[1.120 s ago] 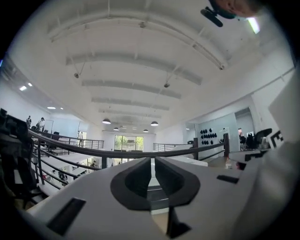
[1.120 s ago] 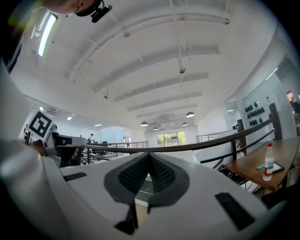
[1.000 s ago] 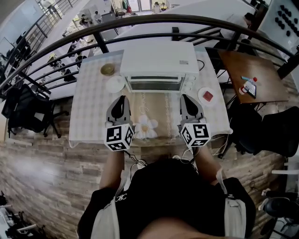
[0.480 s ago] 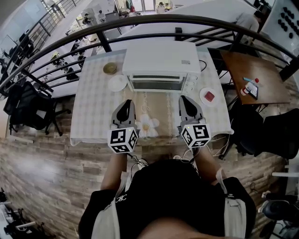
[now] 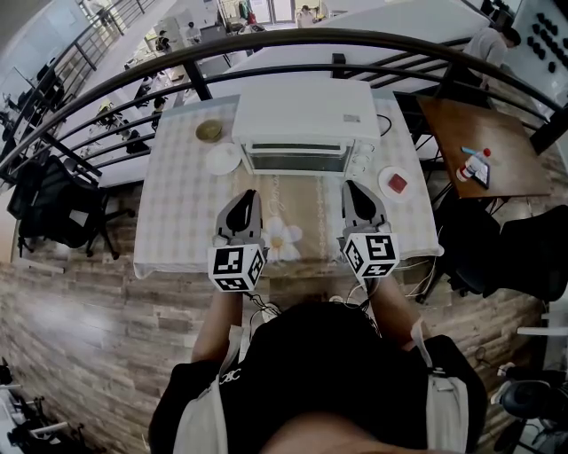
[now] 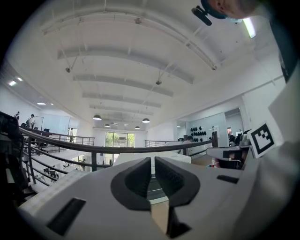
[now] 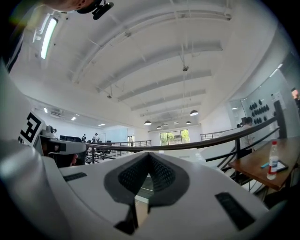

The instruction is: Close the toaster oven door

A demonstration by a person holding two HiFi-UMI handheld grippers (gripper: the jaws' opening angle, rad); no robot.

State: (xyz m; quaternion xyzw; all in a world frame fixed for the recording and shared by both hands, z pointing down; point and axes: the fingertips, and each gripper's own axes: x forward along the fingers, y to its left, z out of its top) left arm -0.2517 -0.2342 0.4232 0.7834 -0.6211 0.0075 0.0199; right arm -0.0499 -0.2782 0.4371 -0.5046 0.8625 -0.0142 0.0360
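You hold pale grey grippers, left gripper [image 5: 249, 193] and right gripper [image 5: 349, 184], with black fingers [image 6: 140, 176] and black-and-white marker cubes [image 5: 236, 267], before a white toaster oven [image 5: 302, 111] on a table [image 5: 177, 213] in pale check cloth, its beige runner [image 5: 306, 211] printed with a white flower [image 5: 282, 238]; the railing [image 5: 293, 35] is black

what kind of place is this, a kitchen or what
Likely an open-plan office mezzanine, not a kitchen: a railing runs behind the table, desks with people lie below, pendant lamps hang overhead.
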